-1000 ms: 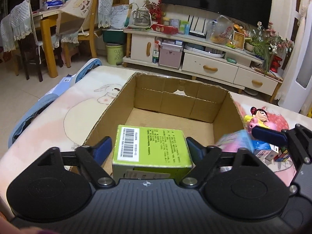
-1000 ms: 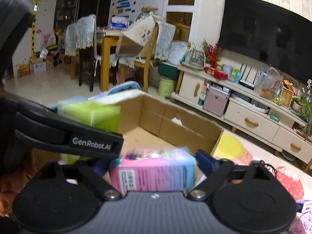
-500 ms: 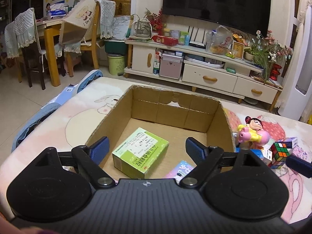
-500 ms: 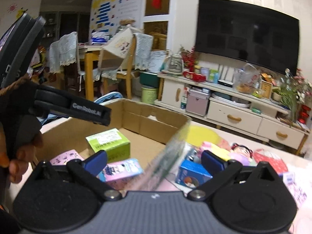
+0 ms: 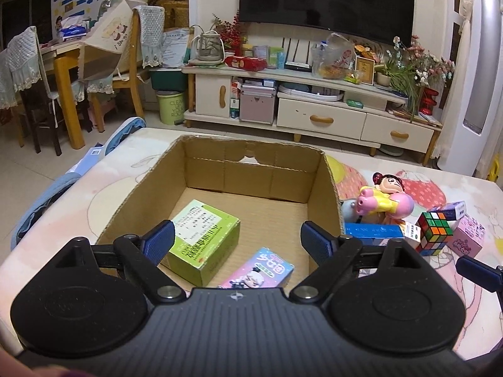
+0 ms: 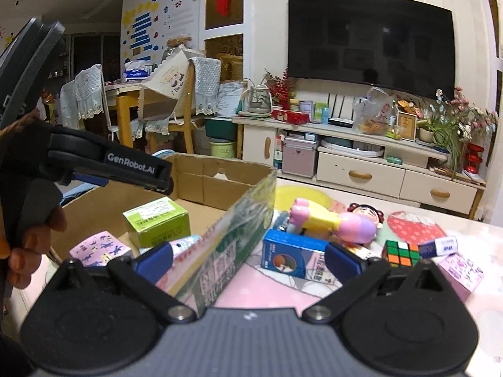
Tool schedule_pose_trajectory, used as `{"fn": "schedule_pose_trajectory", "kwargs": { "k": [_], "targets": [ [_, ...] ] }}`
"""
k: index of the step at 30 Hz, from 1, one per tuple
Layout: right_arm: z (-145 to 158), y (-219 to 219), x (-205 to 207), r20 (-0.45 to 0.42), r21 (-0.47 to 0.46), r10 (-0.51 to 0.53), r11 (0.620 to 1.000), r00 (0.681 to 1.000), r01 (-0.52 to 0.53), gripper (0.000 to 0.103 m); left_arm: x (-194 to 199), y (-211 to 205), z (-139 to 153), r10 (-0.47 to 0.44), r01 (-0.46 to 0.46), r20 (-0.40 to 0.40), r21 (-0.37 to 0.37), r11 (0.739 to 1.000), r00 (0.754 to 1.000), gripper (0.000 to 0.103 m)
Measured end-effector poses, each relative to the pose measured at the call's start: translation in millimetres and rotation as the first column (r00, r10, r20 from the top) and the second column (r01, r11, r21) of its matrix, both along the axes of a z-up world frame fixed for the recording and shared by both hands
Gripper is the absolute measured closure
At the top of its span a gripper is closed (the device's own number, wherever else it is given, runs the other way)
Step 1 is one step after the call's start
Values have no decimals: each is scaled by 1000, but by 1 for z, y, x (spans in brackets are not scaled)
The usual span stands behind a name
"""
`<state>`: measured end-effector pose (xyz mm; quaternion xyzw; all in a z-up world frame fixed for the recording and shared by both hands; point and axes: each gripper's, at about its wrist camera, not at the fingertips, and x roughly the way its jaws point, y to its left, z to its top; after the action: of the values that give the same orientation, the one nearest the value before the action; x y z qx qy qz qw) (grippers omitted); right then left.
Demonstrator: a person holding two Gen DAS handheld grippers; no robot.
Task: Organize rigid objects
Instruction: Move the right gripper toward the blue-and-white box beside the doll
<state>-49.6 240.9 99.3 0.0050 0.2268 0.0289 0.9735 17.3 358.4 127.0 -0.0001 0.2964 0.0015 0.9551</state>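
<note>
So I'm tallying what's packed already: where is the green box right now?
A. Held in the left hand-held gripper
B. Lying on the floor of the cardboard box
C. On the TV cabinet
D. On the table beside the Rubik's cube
B: the green box lies on the floor of the cardboard box, and the left hand-held gripper is open and empty.

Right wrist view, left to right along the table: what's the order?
Pink patterned box → green printed carton → brown cardboard box wall → blue rectangular carton → multicoloured puzzle cube → pale pink patterned box.
</note>
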Motion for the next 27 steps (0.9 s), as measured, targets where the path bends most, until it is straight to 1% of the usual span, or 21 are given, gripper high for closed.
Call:
{"fn": "schedule_pose_trajectory", "kwargs": {
  "k": [4,12,15,17,21,23,25,27],
  "targets": [
    [-3,-6,-3,-3,18,-10,1000,1000,10,1,1,4,-1,-22,22,-5,13,1000,1000,0],
    [-6,-17,-9,-4,26,-14,1000,1000,14,1,3,9,-4,-61,62,-10,38,997,998,0],
    [-7,-21,-11,-6,30,-21,999,1000,22,1,2,12,-5,-80,80,7,10,997,997,0],
    [-9,-25,-13,-6,31,-26,999,1000,26,1,1,15,-7,-97,97,27,-33,995,995,0],
    [-12,-33,-13,-14,36,-42,998,999,43,1,4,14,-13,-109,112,34,-116,987,993,0],
    [-13,-37,-13,-19,39,-51,998,999,52,1,7,11,-18,-106,110,42,-107,988,993,0],
    [-15,-41,-13,-24,44,-59,997,998,60,1,8,8,-21,-95,99,58,-75,992,994,0],
    [-17,-45,-14,-27,43,-65,997,998,66,1,6,8,-23,-88,92,57,-72,993,995,0]
  ]
}}
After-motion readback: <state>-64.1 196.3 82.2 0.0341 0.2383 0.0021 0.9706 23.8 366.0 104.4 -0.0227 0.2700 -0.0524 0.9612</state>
